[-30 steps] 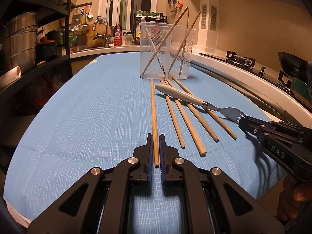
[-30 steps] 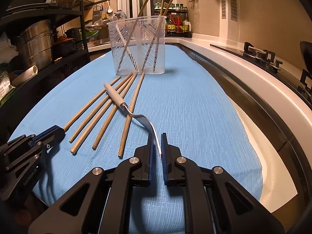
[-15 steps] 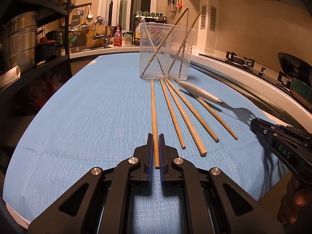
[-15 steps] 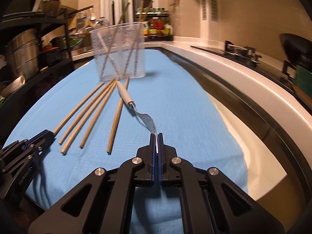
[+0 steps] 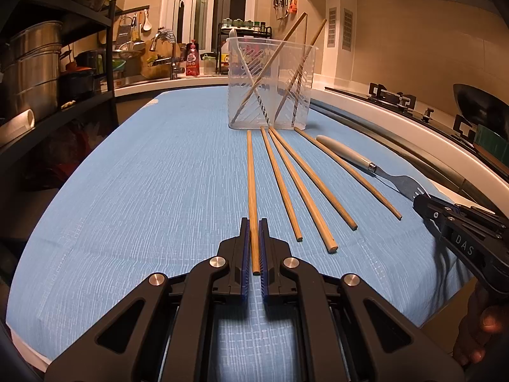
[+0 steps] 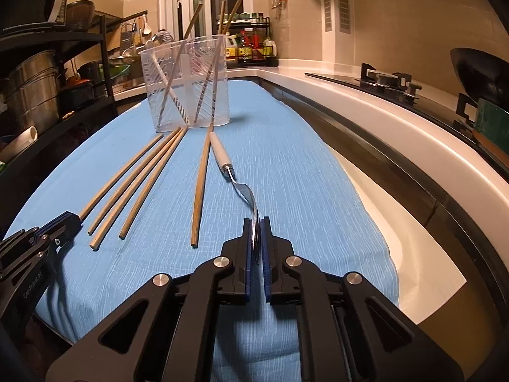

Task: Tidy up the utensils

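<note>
Several wooden chopsticks lie side by side on the blue cloth [image 5: 143, 191]. My left gripper [image 5: 254, 222] is shut on the near end of the leftmost chopstick [image 5: 251, 175]. My right gripper [image 6: 257, 221] is shut on the tines of a fork [image 6: 245, 187] with a white handle [image 6: 219, 151]; the fork lies to the right of the rightmost chopstick [image 6: 200, 187]. It also shows in the left wrist view [image 5: 366, 160]. A clear plastic holder [image 5: 270, 86] stands behind the chopsticks with a few chopsticks inside; it also shows in the right wrist view [image 6: 187, 86].
A dark shelf rack with steel pots [image 5: 35, 63] stands at the left. A white counter edge [image 6: 381, 111] and a gas stove with a dark wok [image 6: 477, 73] run along the right. A sink area with bottles [image 5: 191, 60] is behind.
The right gripper closed on the fork's tines and swung the fork off the chopsticks to their right side. The left gripper stayed shut on the leftmost chopstick.
</note>
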Demonstrator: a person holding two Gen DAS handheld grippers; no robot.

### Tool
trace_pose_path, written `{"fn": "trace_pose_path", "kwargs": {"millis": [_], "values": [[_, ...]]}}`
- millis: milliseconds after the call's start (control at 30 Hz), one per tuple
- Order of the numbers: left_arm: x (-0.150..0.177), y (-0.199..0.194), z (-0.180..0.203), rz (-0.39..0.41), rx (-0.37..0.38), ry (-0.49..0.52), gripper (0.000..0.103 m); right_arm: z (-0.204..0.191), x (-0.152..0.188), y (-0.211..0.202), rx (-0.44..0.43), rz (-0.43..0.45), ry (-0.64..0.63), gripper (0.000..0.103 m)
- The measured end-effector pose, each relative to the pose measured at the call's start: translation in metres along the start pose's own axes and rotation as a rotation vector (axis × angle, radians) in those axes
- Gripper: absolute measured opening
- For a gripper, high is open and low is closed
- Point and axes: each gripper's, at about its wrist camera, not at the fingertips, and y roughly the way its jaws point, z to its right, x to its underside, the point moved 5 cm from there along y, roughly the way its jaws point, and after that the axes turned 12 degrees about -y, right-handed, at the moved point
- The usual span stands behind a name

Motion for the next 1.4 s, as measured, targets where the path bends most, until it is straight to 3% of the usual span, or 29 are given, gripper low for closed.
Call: {"fn": "trace_pose_path", "kwargs": {"millis": [567,967,1100,1167,1233,1400], "values": [[0.0,-0.004,-0.004,-0.022,-0.005,-0.014,0.005,0.002,-0.01,-0.015,0.017,0.015,-0.047,0.002],[-0.027,-0.049,0.006,0.083,0.024,0.003,0.005,0.01,-0.04,-0.064,0.086,0.087,-0.088,0.002],[-0.036,-0.061,0.01,0.111,0.038,0.007,0.005,0.014,-0.041,-0.066,0.041,0.094,-0.059,0.002],[-0.037,-0.064,0.009,0.114,0.039,0.008,0.005,0.019,-0.035,-0.061,0.017,0.096,-0.037,0.006],[-0.035,-0.063,0.007,0.108,0.04,0.005,0.005,0.019,-0.027,-0.056,-0.013,0.099,-0.047,0.04],[-0.022,-0.055,0.003,0.072,0.036,-0.006,0.005,0.012,-0.013,-0.035,-0.051,0.054,-0.082,0.042]]}}
